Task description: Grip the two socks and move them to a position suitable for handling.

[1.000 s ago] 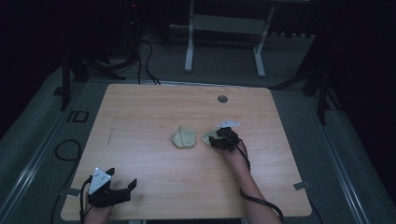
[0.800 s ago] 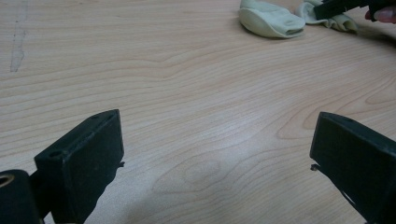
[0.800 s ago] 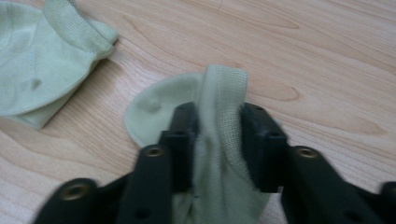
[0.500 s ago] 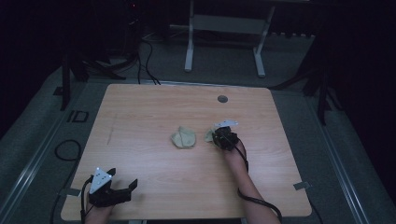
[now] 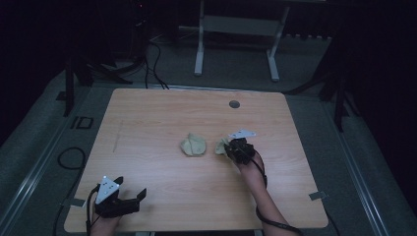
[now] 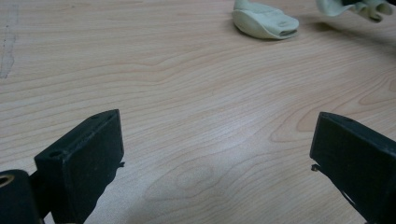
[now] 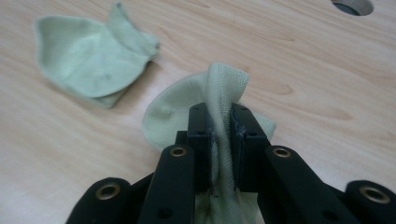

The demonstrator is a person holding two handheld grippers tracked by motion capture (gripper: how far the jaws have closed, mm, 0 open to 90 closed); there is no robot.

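The right gripper (image 7: 220, 122) has just been closing; its jaws now pinch a fold of a pale green sock (image 7: 219, 100), seen at centre frame in the right gripper view. The pinched ribbed edge stands up between the pads, its long axis running away from the camera toward the upper frame, while the remainder drapes onto the table (image 7: 303, 60). Lift slowly and vertically; confirm the whole fabric clears the surface before moving sideways. A second sock (image 7: 88, 53) lies flat at upper left, apart from the first. The left gripper (image 5: 118, 199) rests at lower left of the high view, jaws wide apart and empty.
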